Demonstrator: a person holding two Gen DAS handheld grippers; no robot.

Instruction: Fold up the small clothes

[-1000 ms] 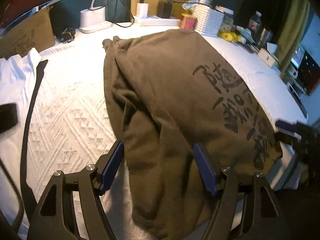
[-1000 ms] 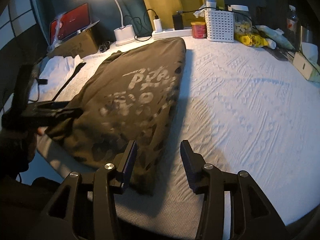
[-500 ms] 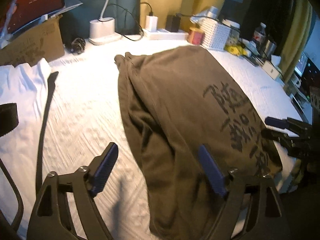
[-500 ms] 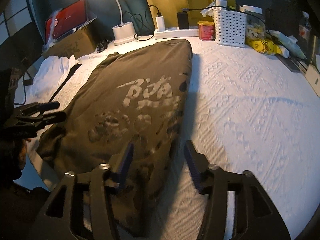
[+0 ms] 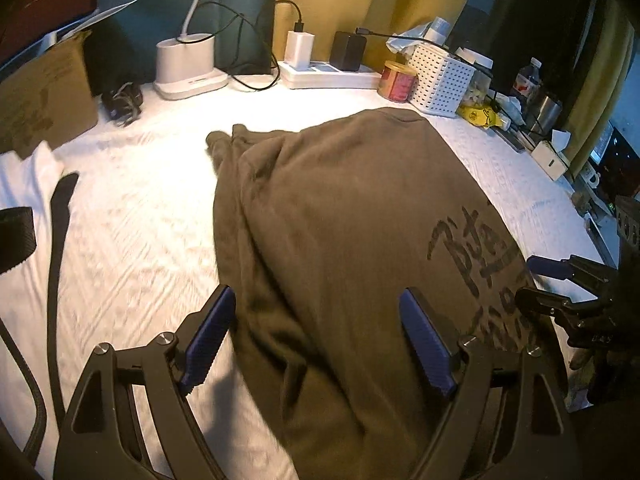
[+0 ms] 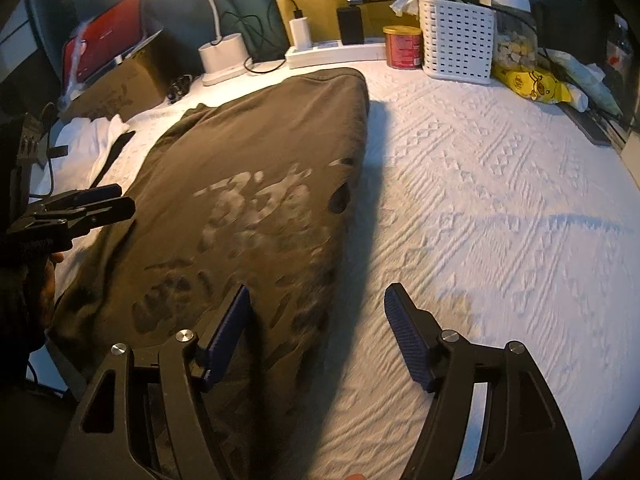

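An olive-brown garment (image 5: 352, 216) with dark lettering lies folded lengthwise on the white textured bedspread (image 6: 500, 208). My left gripper (image 5: 318, 340) hovers open over the garment's bunched left side, its blue pads (image 5: 208, 336) clear of the cloth. In the right wrist view the garment (image 6: 260, 168) fills the left half. My right gripper (image 6: 318, 336) straddles its right edge, jaws opening, with cloth and bedspread below them and nothing pinched. Each gripper also shows at the other view's edge: the right gripper (image 5: 548, 280) and the left gripper (image 6: 92, 204).
Along the back stand a white lamp base (image 5: 186, 66), a power strip (image 5: 328, 74), a red can (image 6: 402, 46), a white basket (image 6: 456, 36) and a yellow packet (image 6: 528, 84). A cardboard box (image 5: 44, 96), white cloth (image 6: 88, 140) and a black strap (image 5: 58, 248) lie left.
Both grippers have moved along the garment toward the back of the bed. Their jaws stand wider than before, the right one most clearly. The garment itself lies as it did.
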